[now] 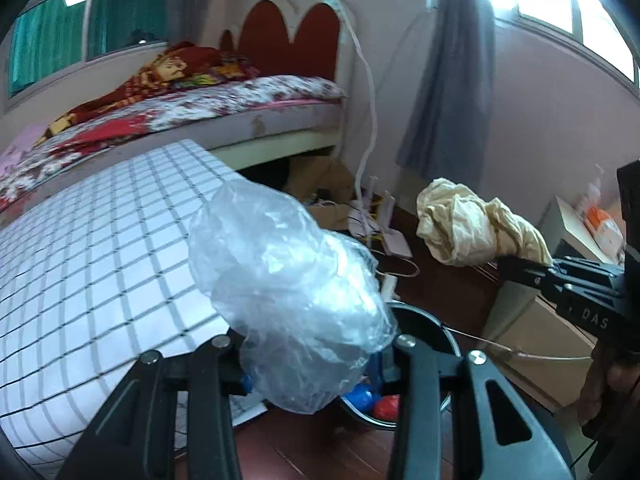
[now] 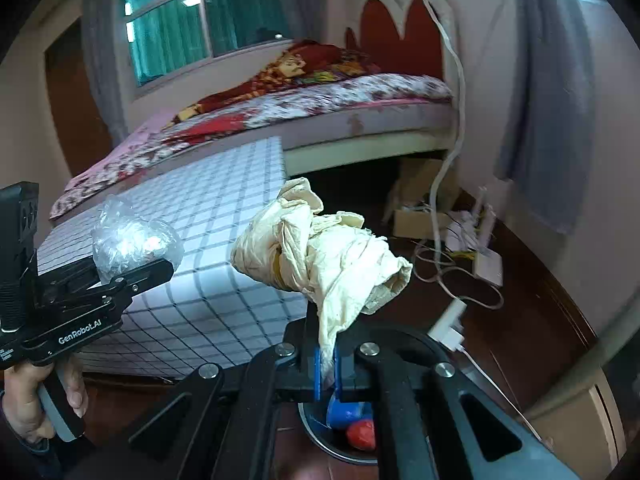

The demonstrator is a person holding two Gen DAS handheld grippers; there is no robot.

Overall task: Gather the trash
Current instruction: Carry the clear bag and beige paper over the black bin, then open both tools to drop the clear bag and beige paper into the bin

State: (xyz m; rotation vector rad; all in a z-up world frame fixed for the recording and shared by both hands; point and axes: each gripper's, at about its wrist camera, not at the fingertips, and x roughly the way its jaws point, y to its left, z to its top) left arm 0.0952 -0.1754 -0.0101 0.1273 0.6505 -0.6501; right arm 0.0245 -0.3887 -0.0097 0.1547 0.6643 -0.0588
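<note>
My left gripper [image 1: 316, 376] is shut on a crumpled clear plastic bag [image 1: 288, 296], held up beside the checkered table. It also shows in the right wrist view [image 2: 132, 242]. My right gripper [image 2: 328, 372] is shut on a crumpled cream paper wad [image 2: 320, 256], pinched between blue pads; the wad also shows in the left wrist view [image 1: 472, 228]. Both hang above a round dark bin [image 1: 424, 328] on the floor, also in the right wrist view [image 2: 320, 436], which holds a blue item [image 2: 344, 412] and a red item [image 2: 362, 434].
A table with a white checkered cloth [image 1: 92, 264] stands at left. A bed [image 1: 192, 108] with floral covers lies behind. Cables, a router and cardboard boxes [image 2: 472, 236] clutter the wooden floor by the wall. A cabinet [image 1: 532, 344] stands at right.
</note>
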